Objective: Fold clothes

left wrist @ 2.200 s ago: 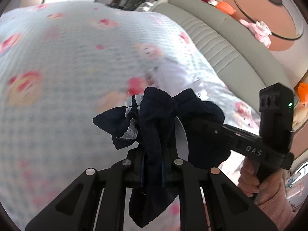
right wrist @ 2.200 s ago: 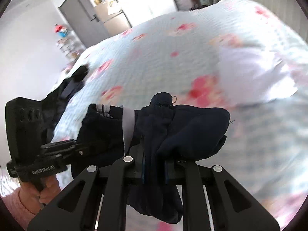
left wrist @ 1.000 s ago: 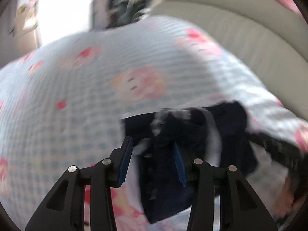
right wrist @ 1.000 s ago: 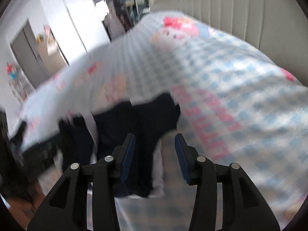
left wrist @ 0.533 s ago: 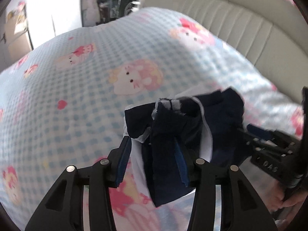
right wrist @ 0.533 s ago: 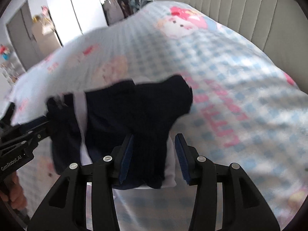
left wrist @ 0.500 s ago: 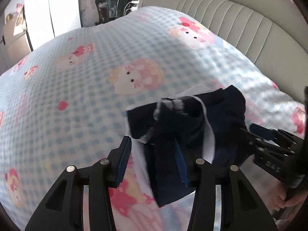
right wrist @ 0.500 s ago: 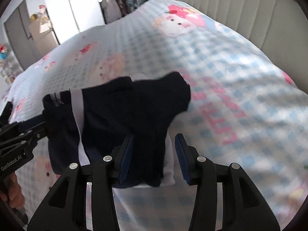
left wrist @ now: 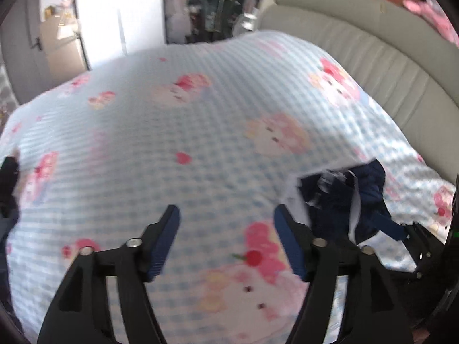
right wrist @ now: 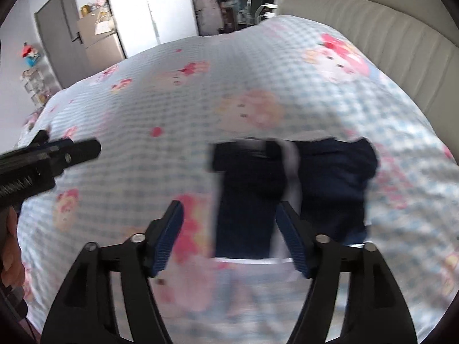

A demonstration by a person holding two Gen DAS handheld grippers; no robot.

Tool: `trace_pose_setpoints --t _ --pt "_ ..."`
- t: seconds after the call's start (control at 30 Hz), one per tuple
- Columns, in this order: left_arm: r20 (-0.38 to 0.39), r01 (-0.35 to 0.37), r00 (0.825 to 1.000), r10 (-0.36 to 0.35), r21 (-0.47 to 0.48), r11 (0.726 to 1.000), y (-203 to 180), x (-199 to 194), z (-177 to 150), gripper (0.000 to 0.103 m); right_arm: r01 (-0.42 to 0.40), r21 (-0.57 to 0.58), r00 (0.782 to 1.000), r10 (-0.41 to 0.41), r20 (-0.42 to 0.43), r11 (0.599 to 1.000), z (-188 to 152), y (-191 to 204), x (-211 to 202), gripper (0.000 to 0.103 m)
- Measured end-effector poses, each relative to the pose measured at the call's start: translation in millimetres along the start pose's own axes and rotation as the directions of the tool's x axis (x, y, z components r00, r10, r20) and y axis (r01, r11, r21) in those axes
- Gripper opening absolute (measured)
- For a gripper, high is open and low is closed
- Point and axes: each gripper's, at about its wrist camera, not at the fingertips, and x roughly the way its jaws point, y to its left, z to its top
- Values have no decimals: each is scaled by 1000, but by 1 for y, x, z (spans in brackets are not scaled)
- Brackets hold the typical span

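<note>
Blue-white checked bedsheet w/ pink cartoon prints covers bed; beige padded headboard behind. Navy folded garment w/ white stripe lies flat on sheet. Left gripper & right gripper: both just opened, jaws wide, nothing gripped, 2 grippers clear of cloth.

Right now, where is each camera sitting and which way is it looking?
Left wrist: sits on the left gripper, looking down along its open, empty jaws at the checked blanket; the navy garment lies off to the right, with part of the right gripper at the right edge.
Right wrist: sits on the right gripper, looking down past its open jaws at the garment lying on the blanket; the left gripper and a hand show at left.
Shared: garment, blanket, padded headboard, and jaws that have just been opening.
</note>
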Motion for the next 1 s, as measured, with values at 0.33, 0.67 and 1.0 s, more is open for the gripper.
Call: trace_pose_setpoints --t 0.33,0.67,1.0 --pt "1 -129 992 130 -121 984 133 -67 -22 75 -76 -81 997 78 21 994 13 118 -38 90" --pt "112 -311 933 342 -226 923 183 -178 -105 83 -59 9 998 58 37 998 -44 163 -119 99" --pt "129 -311 922 364 -310 898 190 -266 -228 85 -109 -34 988 111 103 994 -140 187 -207 102"
